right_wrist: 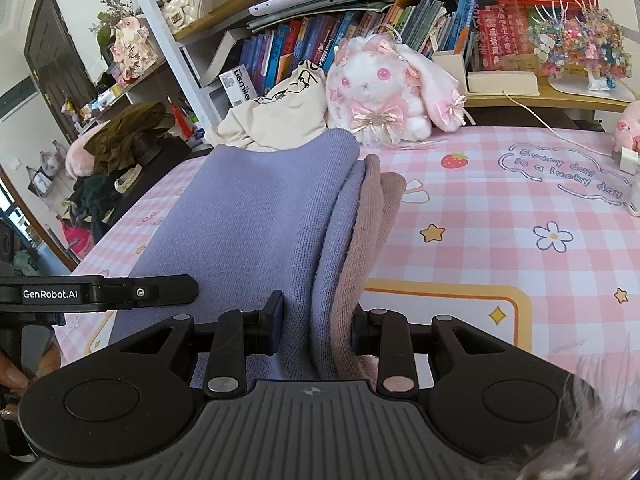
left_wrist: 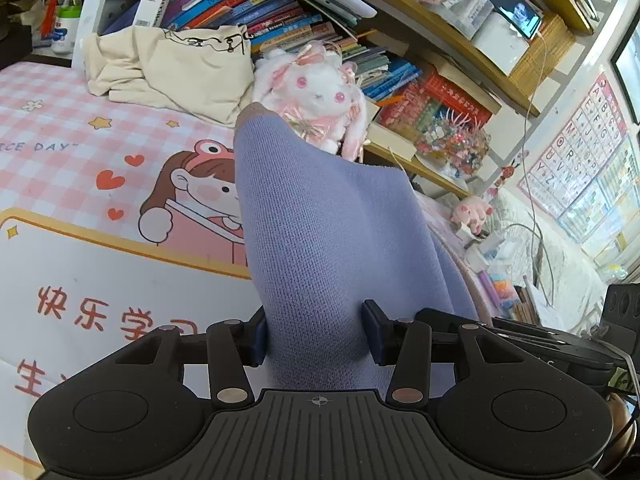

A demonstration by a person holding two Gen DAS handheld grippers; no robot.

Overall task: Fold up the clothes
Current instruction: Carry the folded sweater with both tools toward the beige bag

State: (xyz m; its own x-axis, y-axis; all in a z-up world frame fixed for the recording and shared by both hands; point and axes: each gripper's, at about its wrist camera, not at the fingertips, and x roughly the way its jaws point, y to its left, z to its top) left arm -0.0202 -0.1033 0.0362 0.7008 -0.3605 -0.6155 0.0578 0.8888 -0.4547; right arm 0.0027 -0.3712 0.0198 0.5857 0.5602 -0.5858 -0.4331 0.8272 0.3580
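The pink checked desk mat (right_wrist: pixel 500 208) is filling the right half of the right wrist view and the left side of the left wrist view, printed with stars, flowers, a strawberry and a cartoon girl. Behind it, shelves of books (right_wrist: pixel 304 44) are running across the top of both frames.

The knit garment (left_wrist: pixel 320 232) is taking up the centre of each frame, rising from the bottom edge toward the middle. It is looking soft and finely ribbed, lavender-blue on its broad face, with a dusty brown-pink band along one edge. In the right wrist view it is hanging in several stacked folds: wide lavender layers at centre, brown-pink layers (right_wrist: pixel 372 224) just to their right. It is sitting lifted above the mat.

The cream cloth bag (left_wrist: pixel 180 68) is lying crumpled at upper left of the left wrist view, just beside the white plush rabbit (left_wrist: pixel 316 92) with pink bows.

The left gripper (left_wrist: pixel 314 332) is pinching the lavender fabric, pads pressing it from both sides. The right gripper (right_wrist: pixel 316 328) is clamping the bunched lavender and brown-pink layers together at bottom centre.
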